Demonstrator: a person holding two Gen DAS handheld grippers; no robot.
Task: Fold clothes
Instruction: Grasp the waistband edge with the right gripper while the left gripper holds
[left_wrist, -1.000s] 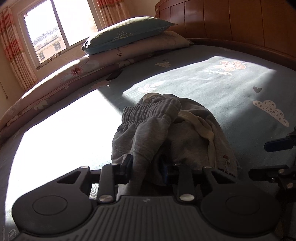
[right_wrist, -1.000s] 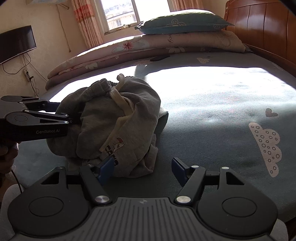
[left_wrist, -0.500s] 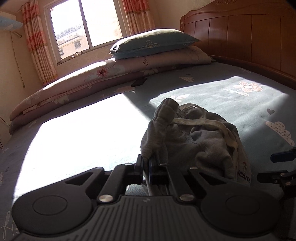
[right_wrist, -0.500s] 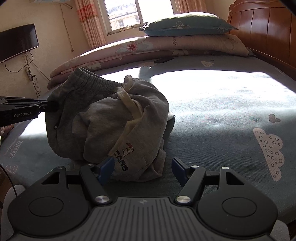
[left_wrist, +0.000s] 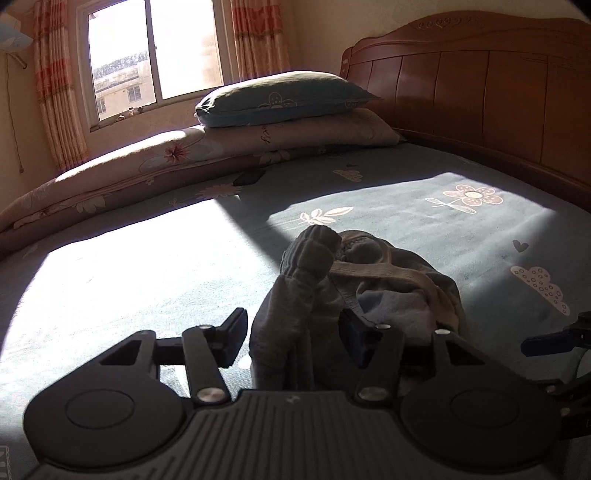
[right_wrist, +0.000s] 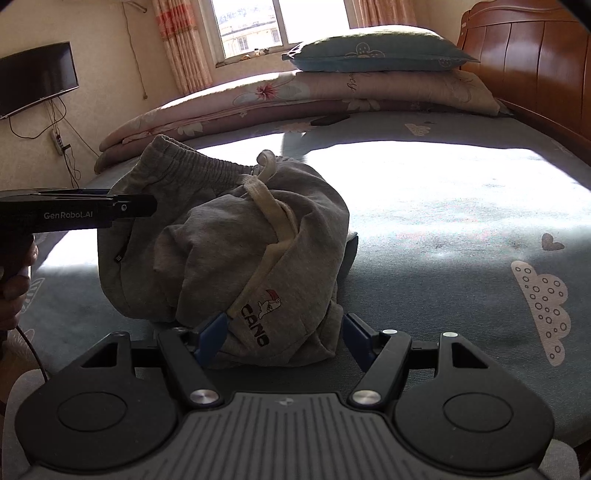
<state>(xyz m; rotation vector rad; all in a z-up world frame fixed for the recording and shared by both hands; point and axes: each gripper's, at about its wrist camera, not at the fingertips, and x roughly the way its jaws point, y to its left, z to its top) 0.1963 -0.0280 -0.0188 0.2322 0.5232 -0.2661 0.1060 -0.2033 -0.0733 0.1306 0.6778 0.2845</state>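
A crumpled grey garment (right_wrist: 236, 251) with an elastic waistband and a cream drawstring (right_wrist: 273, 218) was found heaped on the blue-grey patterned bedsheet (right_wrist: 461, 229), partly in a patch of strong sunlight. A printed logo reading "CANO" (right_wrist: 258, 317) was noted on its near lower face.

The left gripper (left_wrist: 293, 338) was observed at the side of the heap nearest it. Its jaws had just been opening and were recorded as roughly half parted, with a hanging fold of the grey cloth standing between them. A clear gap was seen between the left pad and the fabric; contact at the right pad could not be determined, as the cloth lay close against it in shadow. No pinch on the fabric was seen. In the right wrist view the same gripper was seen end-on at the waistband, and a hand (right_wrist: 14, 280) on its grip was partly visible at the frame edge.

The right gripper (right_wrist: 282, 338) was recorded wide open, low at the near edge of the heap, with the logo corner of the garment lying between its blue fingers (right_wrist: 212, 338). Nothing was gripped by it.

Two stacked pillows (left_wrist: 291, 110), a rolled floral quilt (left_wrist: 122, 173) and a wooden headboard (left_wrist: 480, 99) were noted at the far side of the bed.
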